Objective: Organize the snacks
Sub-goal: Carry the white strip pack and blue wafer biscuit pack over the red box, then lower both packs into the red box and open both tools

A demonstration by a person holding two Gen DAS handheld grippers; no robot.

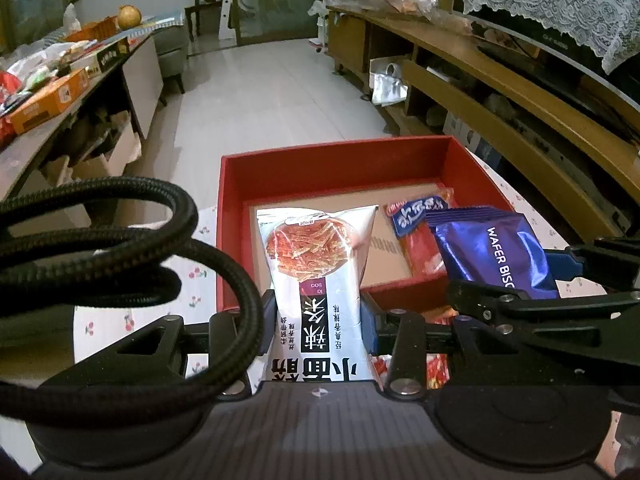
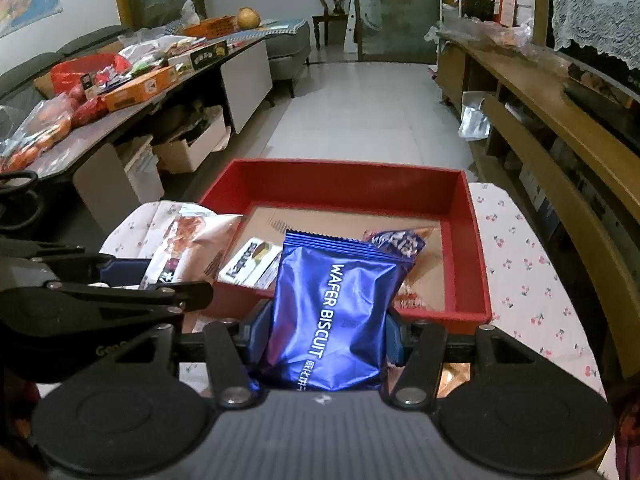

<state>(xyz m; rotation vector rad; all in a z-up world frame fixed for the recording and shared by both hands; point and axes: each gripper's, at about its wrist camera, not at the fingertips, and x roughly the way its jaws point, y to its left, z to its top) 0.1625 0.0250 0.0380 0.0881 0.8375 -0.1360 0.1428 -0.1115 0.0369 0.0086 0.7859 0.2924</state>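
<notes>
My left gripper (image 1: 318, 320) is shut on a white spicy-strip snack bag (image 1: 316, 264), held over the near left edge of a red box (image 1: 332, 160). My right gripper (image 2: 326, 336) is shut on a blue wafer biscuit bag (image 2: 332, 312), held over the near edge of the same red box (image 2: 348, 170). The blue bag also shows in the left wrist view (image 1: 494, 254), and the white bag in the right wrist view (image 2: 188, 248). In the box lie a red-and-blue snack packet (image 1: 420, 236) and a small white packet (image 2: 250, 266) on a cardboard liner (image 2: 344, 220).
The box sits on a cherry-print cloth (image 2: 528, 264). A long table (image 2: 100, 120) with many snack packs and an orange box (image 2: 140, 88) runs along the left. A wooden shelf unit (image 2: 540, 92) runs along the right. Black cables (image 1: 120, 256) loop at the left.
</notes>
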